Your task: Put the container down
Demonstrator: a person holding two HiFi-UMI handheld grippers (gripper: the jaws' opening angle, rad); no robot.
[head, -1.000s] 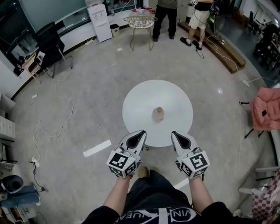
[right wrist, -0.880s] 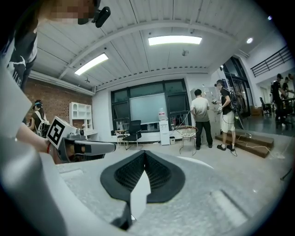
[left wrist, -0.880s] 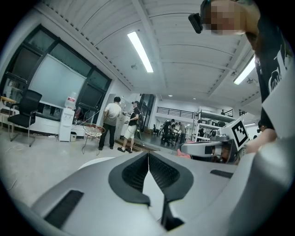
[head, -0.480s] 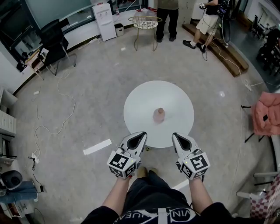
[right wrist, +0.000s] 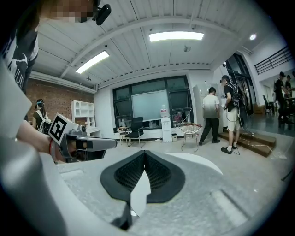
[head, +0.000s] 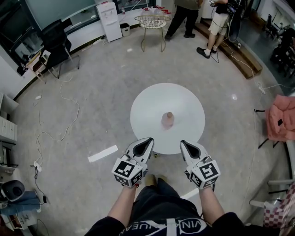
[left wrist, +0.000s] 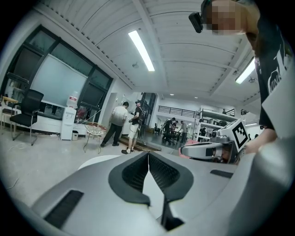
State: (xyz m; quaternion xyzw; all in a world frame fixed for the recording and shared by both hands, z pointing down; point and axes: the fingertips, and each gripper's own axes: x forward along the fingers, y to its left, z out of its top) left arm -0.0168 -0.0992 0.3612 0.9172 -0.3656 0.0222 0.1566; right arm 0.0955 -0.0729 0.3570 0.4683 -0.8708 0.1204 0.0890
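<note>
A small pinkish container (head: 168,120) stands upright near the middle of the round white table (head: 147,103). Both grippers hover side by side at the table's near edge, well short of the container. My left gripper (head: 150,139) is shut with nothing in it; its black pads (left wrist: 138,173) meet at the tips. My right gripper (head: 182,142) is also shut and empty, its pads (right wrist: 156,174) touching. In the left gripper view the right gripper (left wrist: 205,150) shows at the right; in the right gripper view the left gripper (right wrist: 87,144) shows at the left. The container is hidden in both gripper views.
Cables (head: 69,117) trail over the grey floor at left, next to a white tape strip (head: 102,154). A wire basket table (head: 152,21) and two standing people (head: 186,14) are at the far side. A black chair (head: 57,46) stands far left, a pink garment (head: 281,117) at right.
The grippers and the container have stayed where they were. The head view has shifted slightly, and the people at the far side have moved to the right.
</note>
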